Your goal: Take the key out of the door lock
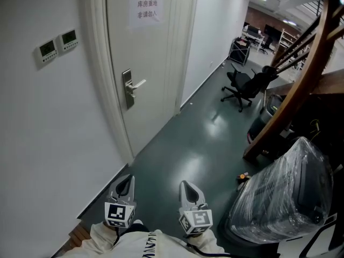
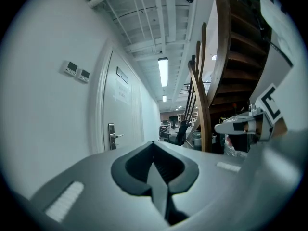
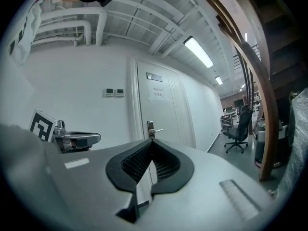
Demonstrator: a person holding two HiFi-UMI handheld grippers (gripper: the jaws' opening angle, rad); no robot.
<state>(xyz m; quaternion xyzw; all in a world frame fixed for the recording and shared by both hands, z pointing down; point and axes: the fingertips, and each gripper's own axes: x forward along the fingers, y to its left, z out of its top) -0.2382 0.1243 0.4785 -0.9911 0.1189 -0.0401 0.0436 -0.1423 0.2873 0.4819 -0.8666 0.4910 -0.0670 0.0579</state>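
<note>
So the lock plate [image 1: 127, 89] sits at the left edge of the white door [image 1: 142, 47], with the lever handle [image 1: 137, 84] sticking out to the right. From back here it's too small for me to tell whether the key is in it. There's a paper sign [image 1: 147, 9] near the door's top edge and two little wall panels [image 1: 58, 44] on the white wall to its left. Both grippers are well short of the door, low and close to me. The left gripper [image 1: 128, 178] has its jaws pressed together on nothing, and so does the right gripper [image 1: 185, 184]. The dark green floor [image 1: 193, 144] runs down a corridor, with a black office chair [image 1: 242, 85] further along it. A wooden staircase [image 1: 301, 74] is along its right edge, and a plastic-wrapped bundle [image 1: 285, 198] sits at the near right corner.
</note>
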